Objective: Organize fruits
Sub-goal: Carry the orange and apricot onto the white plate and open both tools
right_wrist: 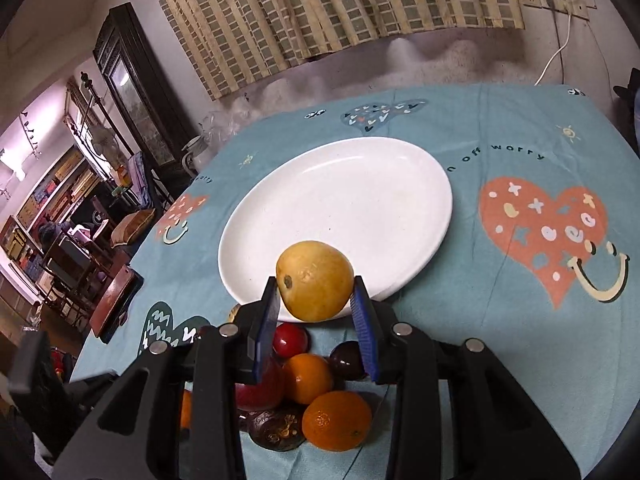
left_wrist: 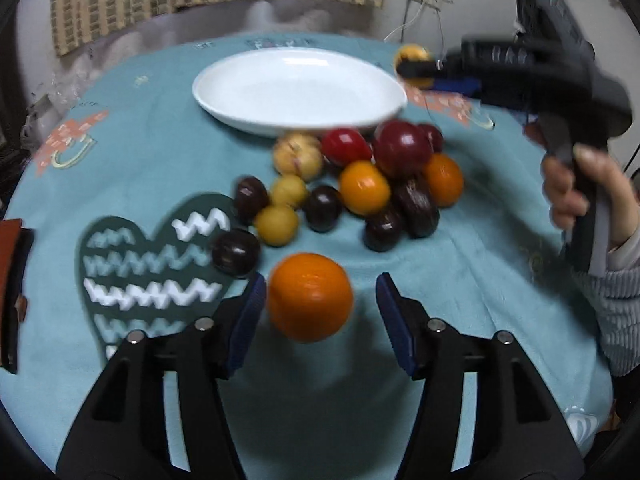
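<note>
The cloth on your desk (right_wrist: 500, 340) is teal, printed with hearts and smiley faces, and beyond your right tool (right_wrist: 316, 300) you can read "off worry" (right_wrist: 504, 154) past the white plate's (right_wrist: 400, 168) far rim; a smaller, partly hidden "worry" sits off to the plate's left. Behind the desk hang a brick-patterned curtain (right_wrist: 340, 12) and a wall socket strip (right_wrist: 554, 0) with a white cable. To the left the room opens onto shelves and a dark cabinet (right_wrist: 136, 80).

Your right tool is clamped on a yellow fruit (right_wrist: 316, 286), held over the plate's near rim; under it lie the heaped fruits.

Your left tool (left_wrist: 320, 308) stands parted, its blue pads clear of the orange (left_wrist: 310, 296) that sits between them; the picture is blurred there. Just ahead of it lies the pile of fruits (left_wrist: 360, 188), dark, red, yellow and orange, touching one another, with the plate behind. A dark fruit (left_wrist: 236, 252) lies just beside the left finger, on a green heart print (left_wrist: 152, 276).
</note>
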A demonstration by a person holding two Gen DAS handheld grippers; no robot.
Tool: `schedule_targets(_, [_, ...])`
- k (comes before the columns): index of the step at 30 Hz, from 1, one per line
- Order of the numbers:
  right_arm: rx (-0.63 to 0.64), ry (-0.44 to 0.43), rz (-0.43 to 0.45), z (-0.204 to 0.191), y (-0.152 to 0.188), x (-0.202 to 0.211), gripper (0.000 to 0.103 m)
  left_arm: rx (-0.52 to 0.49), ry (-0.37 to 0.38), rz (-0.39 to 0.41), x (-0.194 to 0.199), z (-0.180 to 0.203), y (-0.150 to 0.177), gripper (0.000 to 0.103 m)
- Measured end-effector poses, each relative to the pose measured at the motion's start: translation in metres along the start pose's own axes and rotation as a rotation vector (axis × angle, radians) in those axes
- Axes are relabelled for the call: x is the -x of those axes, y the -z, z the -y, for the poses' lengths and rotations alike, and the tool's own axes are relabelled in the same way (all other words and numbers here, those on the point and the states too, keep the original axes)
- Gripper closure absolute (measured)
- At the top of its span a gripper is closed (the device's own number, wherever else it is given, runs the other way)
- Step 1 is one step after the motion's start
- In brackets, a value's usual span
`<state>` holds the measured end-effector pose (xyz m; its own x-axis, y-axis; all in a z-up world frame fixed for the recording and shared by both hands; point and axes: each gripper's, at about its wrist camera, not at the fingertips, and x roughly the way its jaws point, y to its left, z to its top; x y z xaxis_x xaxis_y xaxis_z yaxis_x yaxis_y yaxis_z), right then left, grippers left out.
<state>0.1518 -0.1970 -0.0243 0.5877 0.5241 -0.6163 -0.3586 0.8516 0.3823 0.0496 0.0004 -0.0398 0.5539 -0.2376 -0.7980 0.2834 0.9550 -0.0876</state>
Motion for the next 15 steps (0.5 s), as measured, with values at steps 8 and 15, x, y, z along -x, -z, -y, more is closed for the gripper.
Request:
schedule_targets(8, [0.010, 0.015, -0.006, 0.000, 0.000, -0.004, 0.066, 0.051, 0.001, 0.013, 0.005, -0.009, -0.001, 0.062])
schedule_targets(15, [0.039, 0.072, -0.044, -0.006, -0.027, -0.039, 0.066, 0.038, -0.106, 0.152, 0.006, -0.019, -0.111, 0.061])
